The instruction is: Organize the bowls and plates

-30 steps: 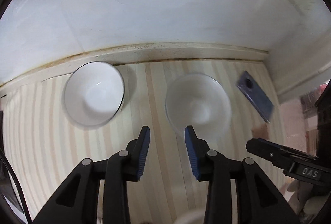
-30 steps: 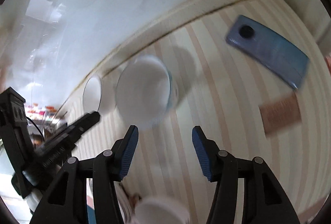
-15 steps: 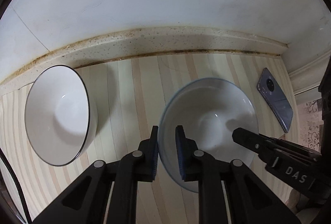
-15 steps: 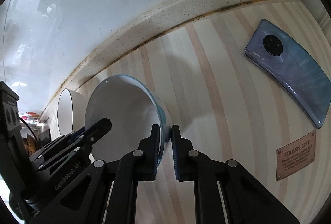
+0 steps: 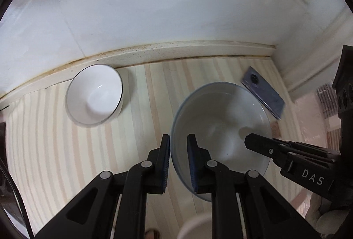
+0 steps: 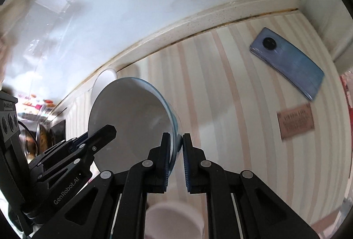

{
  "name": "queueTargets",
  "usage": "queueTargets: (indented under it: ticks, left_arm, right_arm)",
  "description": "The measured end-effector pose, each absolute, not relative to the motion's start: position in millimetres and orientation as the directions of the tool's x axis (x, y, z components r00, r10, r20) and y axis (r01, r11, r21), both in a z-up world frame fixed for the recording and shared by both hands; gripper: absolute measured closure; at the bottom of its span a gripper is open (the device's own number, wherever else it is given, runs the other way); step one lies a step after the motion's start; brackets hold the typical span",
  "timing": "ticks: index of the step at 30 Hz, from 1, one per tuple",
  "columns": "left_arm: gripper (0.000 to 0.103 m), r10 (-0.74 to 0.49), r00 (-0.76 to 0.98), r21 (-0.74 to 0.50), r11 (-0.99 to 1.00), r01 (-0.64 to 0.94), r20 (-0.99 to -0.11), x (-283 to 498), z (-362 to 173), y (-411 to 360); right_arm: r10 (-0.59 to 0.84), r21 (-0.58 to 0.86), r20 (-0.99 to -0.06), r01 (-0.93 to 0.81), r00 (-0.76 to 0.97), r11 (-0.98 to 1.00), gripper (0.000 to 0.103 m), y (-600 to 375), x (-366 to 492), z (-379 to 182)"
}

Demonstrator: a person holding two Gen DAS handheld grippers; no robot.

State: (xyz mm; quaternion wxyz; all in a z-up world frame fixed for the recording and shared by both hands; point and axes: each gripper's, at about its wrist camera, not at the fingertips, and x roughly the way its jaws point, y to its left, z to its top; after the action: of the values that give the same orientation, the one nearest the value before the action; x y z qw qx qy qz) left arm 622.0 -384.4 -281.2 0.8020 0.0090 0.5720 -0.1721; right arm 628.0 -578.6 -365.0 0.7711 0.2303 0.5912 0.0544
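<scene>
Bowls like this blue-rimmed bowl (image 5: 220, 126) are glazed, slick and breakable, so left gripper (image 5: 178, 159) and right gripper (image 6: 176, 157) jaws clench opposite rim edges.

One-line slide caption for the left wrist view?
Both grippers, left and right, pinch opposite rims of the blue-rimmed bowl; a white bowl sits beyond.

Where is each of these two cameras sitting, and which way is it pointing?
Left wrist: sits on the left tongs, looks forward and down at the striped counter and wall; its tongs grip the blue bowl; right tongs enter at right.
Right wrist: sits on the right tongs, faces the same counter; its tongs grip the bowl's other rim; left tongs enter at left.
Both show the blue bowl, white bowl and phone.
</scene>
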Motion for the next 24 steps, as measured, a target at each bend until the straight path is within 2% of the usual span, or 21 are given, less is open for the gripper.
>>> queueTargets:
  ticks: [9, 16, 24]
  left_arm:
    - [0.09, -0.282, 0.241, -0.193, 0.923, 0.334, -0.929, 541, -264, -368]
    - [0.09, -0.265, 0.16, -0.193, 0.912, 0.362, -0.951, 501, -291, -367]
    - [0.09, -0.202, 0.121, -0.139, 0.906, 0.399, -0.972, 484, -319, -375]
  right_arm:
    - [0.355, 0.407, -0.899, 0.189, 0.256, 0.894, 0.09, -561, 530, -346]
    - [0.346, 0.388, -0.915, 0.222, 0.206, 0.894, 0.09, -553, 486, -373]
    - [0.326, 0.355, -0.933, 0.237, 0.153, 0.904, 0.09, -548, 476, -405]
